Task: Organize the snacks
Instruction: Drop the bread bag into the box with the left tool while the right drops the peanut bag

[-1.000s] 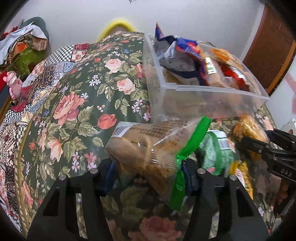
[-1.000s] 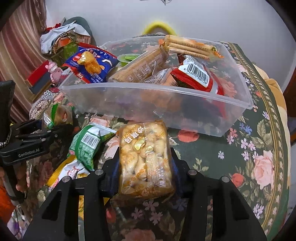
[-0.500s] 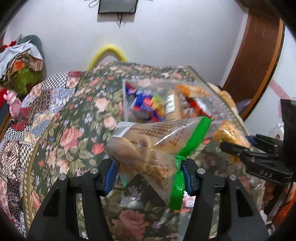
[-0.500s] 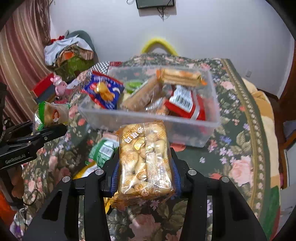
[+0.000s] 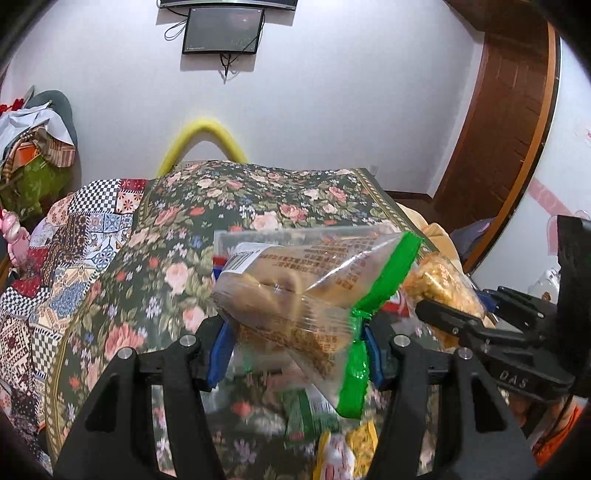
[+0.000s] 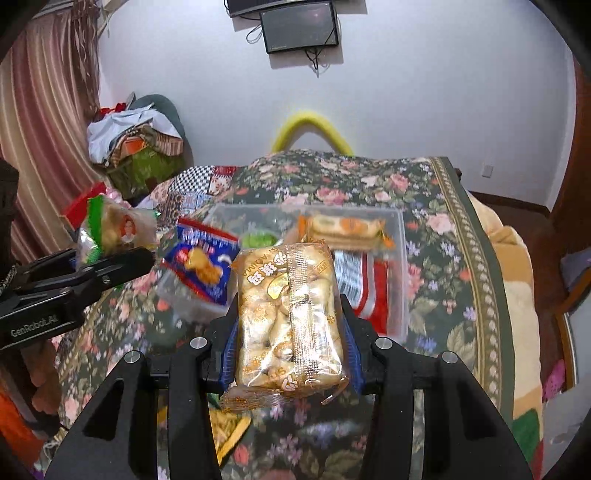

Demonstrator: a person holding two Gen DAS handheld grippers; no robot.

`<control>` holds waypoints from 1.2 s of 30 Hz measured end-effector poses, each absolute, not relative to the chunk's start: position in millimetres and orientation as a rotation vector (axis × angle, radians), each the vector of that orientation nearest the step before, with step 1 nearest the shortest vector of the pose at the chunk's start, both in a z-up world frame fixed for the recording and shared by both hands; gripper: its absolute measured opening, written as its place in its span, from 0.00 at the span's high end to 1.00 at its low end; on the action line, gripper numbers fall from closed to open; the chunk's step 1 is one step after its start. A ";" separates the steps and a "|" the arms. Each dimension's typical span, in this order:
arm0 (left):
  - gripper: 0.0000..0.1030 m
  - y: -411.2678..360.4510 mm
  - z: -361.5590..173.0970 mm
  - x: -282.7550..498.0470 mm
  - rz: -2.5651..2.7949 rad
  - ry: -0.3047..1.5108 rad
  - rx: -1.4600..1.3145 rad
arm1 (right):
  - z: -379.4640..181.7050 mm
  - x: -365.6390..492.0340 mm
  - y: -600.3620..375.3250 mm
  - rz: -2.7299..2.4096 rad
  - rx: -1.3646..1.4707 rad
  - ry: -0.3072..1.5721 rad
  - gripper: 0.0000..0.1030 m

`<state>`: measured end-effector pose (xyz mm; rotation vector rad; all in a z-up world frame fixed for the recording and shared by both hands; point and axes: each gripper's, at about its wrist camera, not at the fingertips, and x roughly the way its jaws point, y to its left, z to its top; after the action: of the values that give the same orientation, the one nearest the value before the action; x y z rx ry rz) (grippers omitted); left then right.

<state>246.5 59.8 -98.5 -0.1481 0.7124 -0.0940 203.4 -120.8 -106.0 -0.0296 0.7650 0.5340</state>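
While both packets hang raised above the flowered bedspread point(image 6: 461, 236), the clear plastic bin point(image 6: 400, 258) beyond them serves as landmark: right gripper point(image 6: 290, 328) clamps a golden sachima pack point(image 6: 290, 317) in front of the bin; left gripper point(image 5: 295, 339) clamps a green-edged cracker bag point(image 5: 303, 291) nearer the bin's left side. Loose packets point(image 6: 225, 428) lie on the bedspread short of the bin. Risk, as judged: the slippery film may slide from the pads, or both grippers may crowd over the already-filled bin.

A lived-in home bedroom: a bed under a floral blanket point(image 6: 436, 236), clothes heaped point(image 6: 133, 136) beside striped curtains point(image 6: 48, 122), a wall-mounted screen point(image 6: 299, 26), a wooden door point(image 5: 502, 122)
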 end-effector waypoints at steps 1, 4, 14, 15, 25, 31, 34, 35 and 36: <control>0.44 60.2 -97.9 252.2 -0.096 0.712 -0.151 | -106.4 208.3 -118.0 0.537 -0.029 0.765 0.59; 0.44 60.8 -97.4 269.8 -0.091 0.710 -0.151 | -109.8 218.5 -113.4 0.550 -0.021 0.775 0.59; 0.44 59.9 -116.8 322.4 -0.076 0.757 -0.137 | -137.7 254.7 -97.7 0.548 -0.028 0.841 0.59; 0.44 60.2 -119.3 326.4 -0.077 0.763 -0.137 | -139.0 257.1 -97.2 0.546 -0.027 0.844 0.59; 0.43 60.3 -138.3 356.9 -0.060 0.793 -0.092 | -145.3 280.6 -93.4 0.535 -0.031 0.853 0.59; 0.40 60.9 -146.3 363.7 -0.040 0.804 -0.081 | -148.4 284.8 -91.3 0.532 -0.040 0.851 0.59; 0.38 60.5 -149.5 364.2 -0.043 0.815 -0.078 | -148.4 283.2 -92.2 0.531 -0.038 0.845 0.58; 0.37 59.9 -149.6 363.6 -0.047 0.817 -0.078 | -148.5 283.8 -92.0 0.531 -0.039 0.845 0.58; 0.35 59.1 -148.9 362.5 -0.056 0.819 -0.079 | -149.0 284.4 -91.3 0.534 -0.043 0.847 0.58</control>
<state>362.5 59.1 -148.9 -0.0795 0.8190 -0.0560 284.4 -91.3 -149.0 -0.0433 0.8473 0.5339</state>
